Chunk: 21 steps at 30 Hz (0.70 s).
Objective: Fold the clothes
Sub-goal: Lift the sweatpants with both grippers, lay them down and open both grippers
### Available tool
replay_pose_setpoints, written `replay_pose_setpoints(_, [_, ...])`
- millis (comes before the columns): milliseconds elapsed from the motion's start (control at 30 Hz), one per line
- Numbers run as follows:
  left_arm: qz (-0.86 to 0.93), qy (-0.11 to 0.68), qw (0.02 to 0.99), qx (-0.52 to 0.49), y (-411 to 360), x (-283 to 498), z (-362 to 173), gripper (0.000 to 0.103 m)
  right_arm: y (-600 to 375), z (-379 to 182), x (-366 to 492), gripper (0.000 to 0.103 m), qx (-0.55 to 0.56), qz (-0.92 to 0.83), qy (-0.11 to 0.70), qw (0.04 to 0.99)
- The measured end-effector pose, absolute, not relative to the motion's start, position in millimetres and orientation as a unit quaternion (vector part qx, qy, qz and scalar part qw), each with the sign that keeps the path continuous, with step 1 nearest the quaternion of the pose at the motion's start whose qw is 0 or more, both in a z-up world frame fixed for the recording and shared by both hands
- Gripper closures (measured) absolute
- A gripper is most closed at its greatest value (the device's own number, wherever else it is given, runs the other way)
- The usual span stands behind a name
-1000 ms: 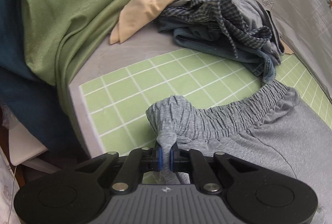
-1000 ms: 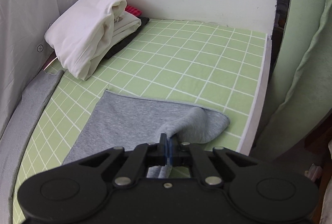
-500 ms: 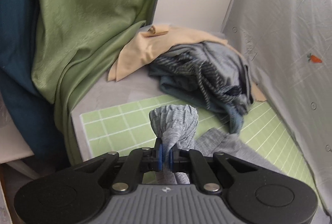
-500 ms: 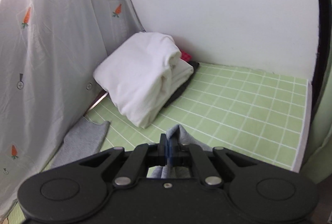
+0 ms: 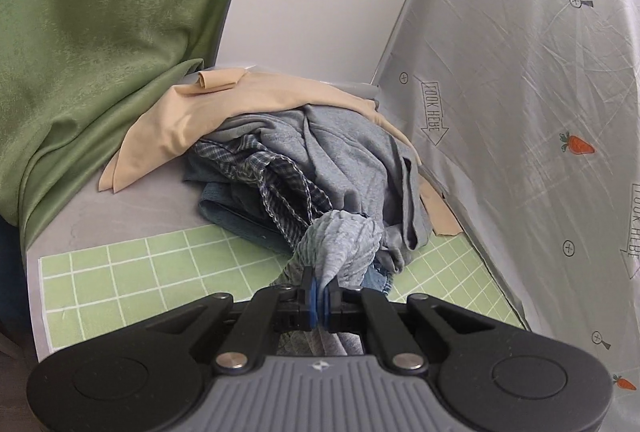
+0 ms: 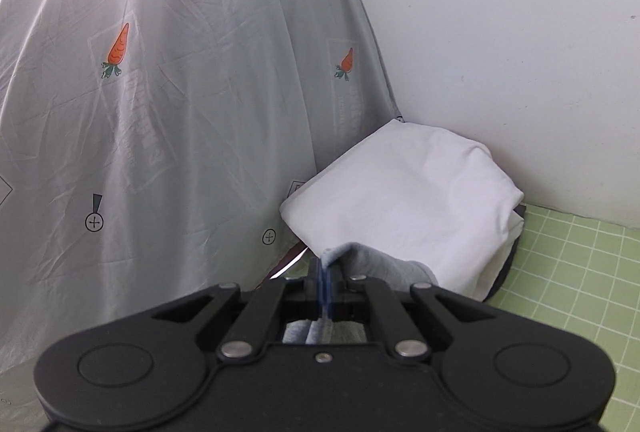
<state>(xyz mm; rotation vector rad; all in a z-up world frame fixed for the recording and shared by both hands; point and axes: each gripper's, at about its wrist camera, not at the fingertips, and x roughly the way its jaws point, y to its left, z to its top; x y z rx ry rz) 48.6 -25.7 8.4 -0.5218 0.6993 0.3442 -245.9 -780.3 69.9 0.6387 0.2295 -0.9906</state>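
My left gripper [image 5: 319, 290] is shut on the bunched elastic waistband of the grey sweatpants [image 5: 340, 244], held up above the green grid mat [image 5: 132, 276]. The rest of the garment hangs below, hidden by the gripper body. In the right wrist view my right gripper [image 6: 324, 274] is shut on the hem end of the same grey sweatpants [image 6: 384, 264]; a fold of it curls over the right finger. Both ends are lifted off the table.
A heap of unfolded clothes [image 5: 320, 160] with a beige garment [image 5: 192, 116] lies at the mat's far end. A green curtain [image 5: 92, 32] hangs left. A folded white garment [image 6: 404, 192] sits by the wall on a dark item. A grey carrot-print sheet [image 6: 160, 92] backs the table.
Both grippers have risen and tilted upward, lifting the sweatpants off the mat. The flat grey fabric seen on the table a second ago is gone from both views.
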Motion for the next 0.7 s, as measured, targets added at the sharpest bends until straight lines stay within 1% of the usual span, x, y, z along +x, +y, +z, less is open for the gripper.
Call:
replay_pose_setpoints(200, [0.190, 0.358, 0.882, -0.238, -45.3, 101.3, -12.8, 0.099, -818.7, 44.2, -146.8, 0.101, 0.272, -0.462, 0.174, 0.826])
replay_pose_setpoints(300, [0.209, 0.370, 0.875, -0.232, -54.8, 130.9, -30.5, 0.098, -838.7, 17.0, -81.8, 0.101, 0.250, -0.448, 0.215, 0.831])
replay_pose_setpoints(367, [0.207, 0.382, 0.874, -0.217, -64.8, 148.1, -39.5, 0.086, -852.3, -5.8, -42.1, 0.100, 0.257, -0.423, 0.226, 0.839])
replay_pose_setpoints(400, [0.205, 0.389, 0.873, -0.209, -70.1, 156.6, -43.8, 0.070, -857.5, -16.0, -26.7, 0.091, 0.267, -0.411, 0.223, 0.843])
replay_pose_setpoints(433, [0.203, 0.396, 0.873, -0.201, -75.3, 165.0, -48.1, 0.057, -858.9, -22.7, -16.8, 0.067, 0.273, -0.410, 0.228, 0.840])
replay_pose_setpoints(467, [0.198, 0.395, 0.877, -0.187, -82.4, 165.9, -47.1, 0.052, -859.1, -28.4, -8.4, 0.056, 0.279, -0.412, 0.234, 0.835])
replay_pose_setpoints(500, [0.191, 0.391, 0.884, -0.172, -90.0, 164.3, -44.4, 0.043, -853.4, -31.8, -9.7, 0.045, 0.276, -0.417, 0.232, 0.834])
replay_pose_setpoints(533, [0.183, 0.393, 0.887, -0.158, -98.2, 159.2, -43.8, 0.031, -845.9, -34.6, -13.8, 0.035, 0.271, -0.422, 0.228, 0.835])
replay_pose_setpoints(567, [0.175, 0.398, 0.889, -0.145, -106.7, 152.9, -43.9, 0.026, -837.4, -38.8, -20.9, 0.028, 0.265, -0.428, 0.232, 0.832])
replay_pose_setpoints(600, [0.167, 0.403, 0.890, -0.132, -115.1, 146.6, -44.1, 0.024, -829.1, -44.1, -29.8, 0.018, 0.258, -0.437, 0.243, 0.827])
replay_pose_setpoints(700, [0.143, 0.416, 0.893, -0.092, -140.4, 127.8, -44.5, 0.023, -803.1, -67.1, -62.2, 0.017, 0.229, -0.472, 0.295, 0.798])
